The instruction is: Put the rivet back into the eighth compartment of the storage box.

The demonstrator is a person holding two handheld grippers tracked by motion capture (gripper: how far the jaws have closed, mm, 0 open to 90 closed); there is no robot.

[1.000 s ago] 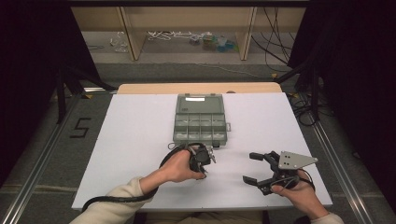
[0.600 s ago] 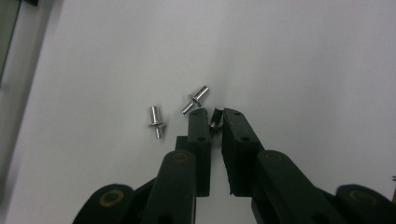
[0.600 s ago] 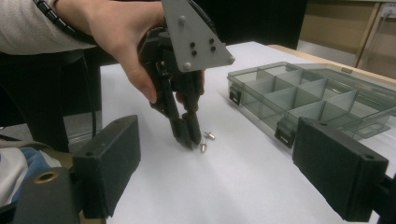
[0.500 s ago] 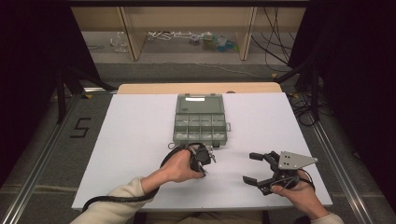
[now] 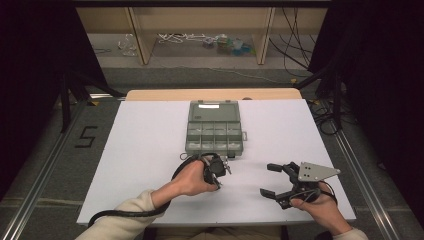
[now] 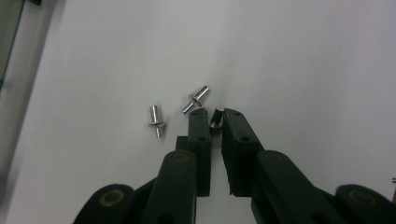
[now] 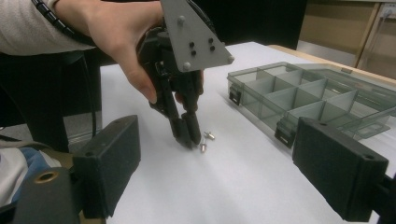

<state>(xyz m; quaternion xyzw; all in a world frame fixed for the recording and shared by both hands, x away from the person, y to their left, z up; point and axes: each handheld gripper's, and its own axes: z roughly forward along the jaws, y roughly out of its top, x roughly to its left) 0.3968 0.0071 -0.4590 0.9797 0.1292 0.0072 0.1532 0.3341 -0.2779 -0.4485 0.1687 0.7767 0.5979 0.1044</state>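
Note:
My left gripper points down at the white table, just in front of the grey compartment box. Its jaws are shut on a small silver rivet, pinched at the very tips. Two more silver rivets lie loose on the table beside those tips. In the right gripper view the left gripper stands tip-down with two rivets next to it. My right gripper rests low near the table's front right, its jaws wide open with nothing between them.
The open compartment box sits at the middle of the table, its clear lid folded back. A wooden strip runs along the table's far edge. A black cable trails off the front edge from the left gripper.

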